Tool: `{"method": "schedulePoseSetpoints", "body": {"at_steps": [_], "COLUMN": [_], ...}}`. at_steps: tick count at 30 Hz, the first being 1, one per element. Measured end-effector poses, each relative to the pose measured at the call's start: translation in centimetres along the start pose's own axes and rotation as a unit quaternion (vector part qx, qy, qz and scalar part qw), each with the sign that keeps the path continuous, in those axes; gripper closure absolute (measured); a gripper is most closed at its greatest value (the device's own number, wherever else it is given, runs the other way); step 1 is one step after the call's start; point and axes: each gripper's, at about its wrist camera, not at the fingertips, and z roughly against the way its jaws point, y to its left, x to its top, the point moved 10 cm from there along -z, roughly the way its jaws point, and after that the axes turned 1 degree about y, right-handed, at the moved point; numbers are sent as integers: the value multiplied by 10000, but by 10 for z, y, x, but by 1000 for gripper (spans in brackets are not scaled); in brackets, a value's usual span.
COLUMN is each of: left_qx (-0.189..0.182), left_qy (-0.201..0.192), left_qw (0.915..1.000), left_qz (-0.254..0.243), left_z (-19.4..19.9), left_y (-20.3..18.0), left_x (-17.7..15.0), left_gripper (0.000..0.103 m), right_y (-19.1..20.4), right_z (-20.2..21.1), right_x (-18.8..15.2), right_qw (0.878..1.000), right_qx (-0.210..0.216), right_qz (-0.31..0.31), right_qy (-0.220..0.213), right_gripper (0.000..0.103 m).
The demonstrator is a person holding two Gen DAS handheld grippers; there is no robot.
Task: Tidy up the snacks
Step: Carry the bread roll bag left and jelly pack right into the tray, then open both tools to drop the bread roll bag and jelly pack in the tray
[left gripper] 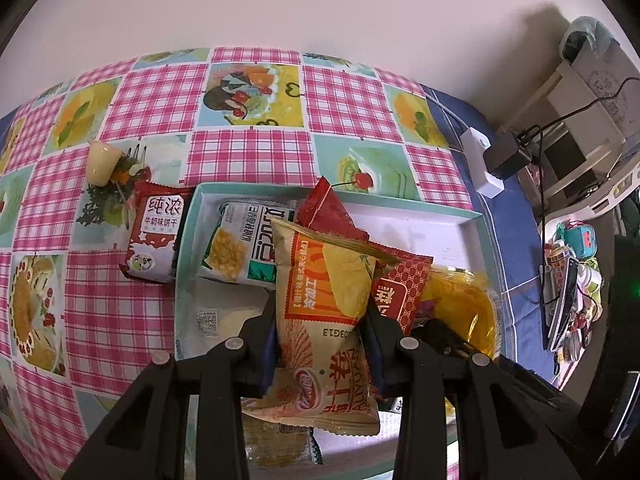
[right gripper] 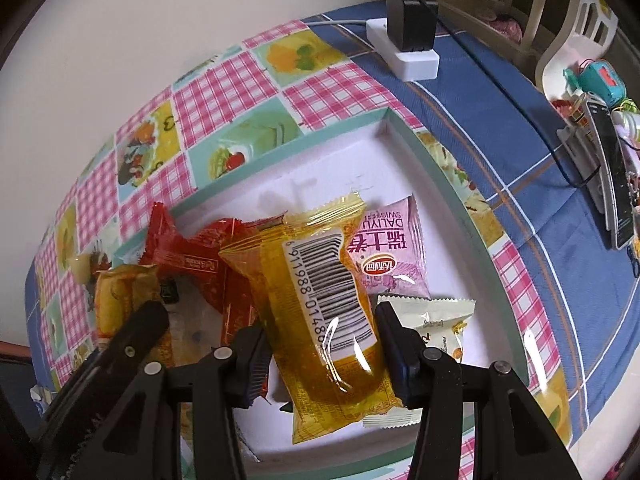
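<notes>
My left gripper [left gripper: 322, 332] is shut on a beige and orange snack packet [left gripper: 326, 304], held over the white tray with a teal rim [left gripper: 472, 220]. A clear yellow packet with a barcode [right gripper: 324, 300] is clamped between the pads of my right gripper [right gripper: 320, 344], above the tray floor [right gripper: 340, 168]. In the tray lie a white and green corn packet [left gripper: 240, 248], red packets [left gripper: 332, 216], a pink packet [right gripper: 390, 252] and a cream packet [right gripper: 438, 324]. A red and white milk biscuit packet [left gripper: 156, 236] leans outside the tray's left wall. The left gripper's arm [right gripper: 128, 332] shows at left in the right wrist view.
The tray sits on a pink checked tablecloth with fruit pictures [left gripper: 248, 156]. A small yellowish cup [left gripper: 102, 162] stands left of the tray. A white power strip with a black adapter [right gripper: 410, 44] lies on the blue cloth behind. Cluttered shelves and a phone [right gripper: 612, 184] are at right.
</notes>
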Motion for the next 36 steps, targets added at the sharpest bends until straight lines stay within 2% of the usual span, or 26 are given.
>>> {"method": "schedulePoseSetpoints", "body": {"at_steps": [3,5,10,13,15,18,22,28,29,32,34,36], "left_qx": [-33,-106,-130,-129,-110,-11,218,731,855,1261,1399,1450], "left_qy": [47,55,30,-13,-53,-119,-174,-197,-178,-190,-228,-251], "left_qw": [9999,9999,9999,9998,9998,9997,9991,9962,9952,9907,9887,9877], "left_qz": [90,124,98,120,149,198,312,434,452,479,484,534], "left_z": [0,1,6,12,16,23,27,29,28,28,30,31], "left_y": [2,1,-3,-3,-1,3,14,33,37,50,56,61], "left_x": [0,-1,1,3,5,9,11,11,11,10,11,12], "left_gripper": [57,56,56,54,48,46,39,38,37,21,21,21], "right_y": [-2,-3,-7,-7,-7,-5,-2,5,6,7,8,9], "right_z": [1,1,2,7,11,17,23,28,28,28,28,30], "right_x": [1,1,-1,0,1,3,5,5,5,6,8,8], "right_qw": [10000,9999,9997,9997,9997,9997,9997,9995,9995,9995,9993,9991], "right_qx": [-60,-18,43,57,88,126,175,211,214,143,166,222], "right_qz": [-50,-144,-234,-224,-237,-205,-111,16,33,123,151,171], "right_qy": [-25,18,84,41,-14,-68,-126,-221,-226,-268,-302,-328], "right_gripper": [50,45,43,37,34,28,26,18,14,6,0,0]}}
